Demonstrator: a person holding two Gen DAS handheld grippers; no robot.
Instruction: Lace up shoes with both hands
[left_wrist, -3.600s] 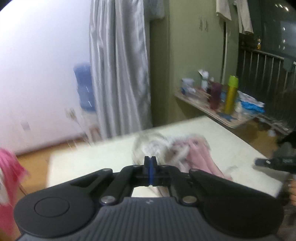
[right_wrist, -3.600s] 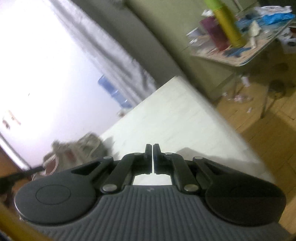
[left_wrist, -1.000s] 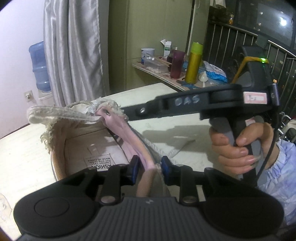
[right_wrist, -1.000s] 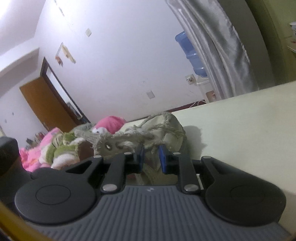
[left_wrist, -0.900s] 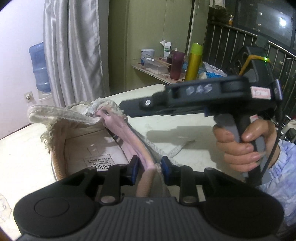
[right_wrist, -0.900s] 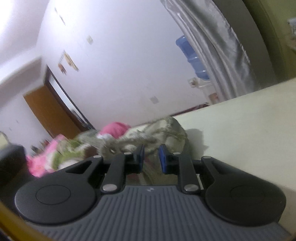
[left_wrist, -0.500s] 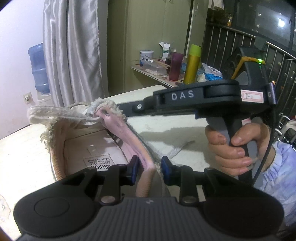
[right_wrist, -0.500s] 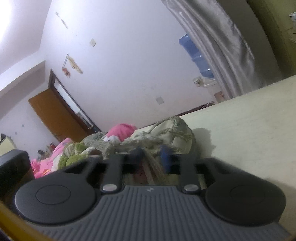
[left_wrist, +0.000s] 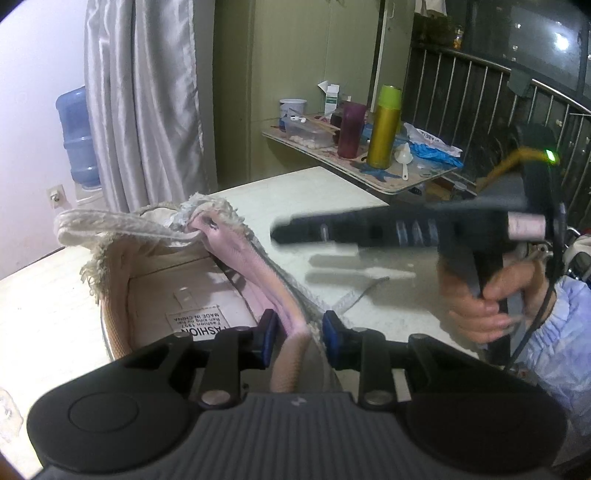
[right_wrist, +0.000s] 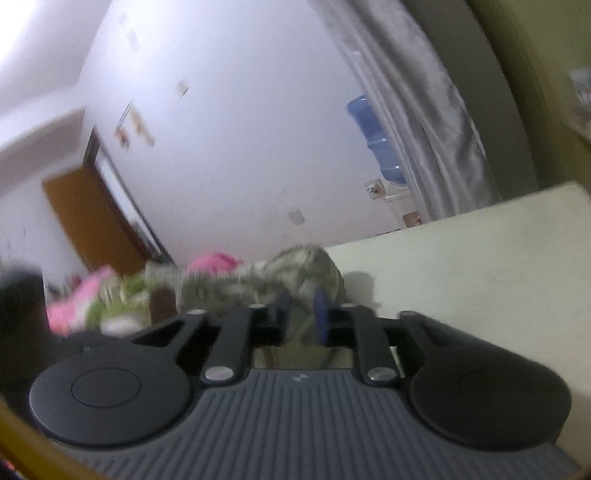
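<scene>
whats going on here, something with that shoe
A person is lacing a shoe on a white table, with a handheld tool in each hand. The left tool is clamped on the shoe's pink-lined side wall and holds it steady. The right tool, blurred in motion, sits beside the shoe and its jaws are opening. A loose lace trails on the table, so the lacing is not finished.

Light: dim indoor light, cool violet cast on the wall (left_wrist: 33, 74).
Glare: ceiling corner (right_wrist: 22, 22) blown out white; small bright spots on the dark window (left_wrist: 561, 40).
Shadows: soft streaks on the table (left_wrist: 332, 192) under the right gripper (left_wrist: 280, 233).
Blur: right gripper smeared in the left wrist view; the right wrist view blurred throughout, shoe (right_wrist: 306, 269) indistinct.
Distortion: fisheye bending, dark corners, curtain (left_wrist: 147, 92) bowed.
</scene>
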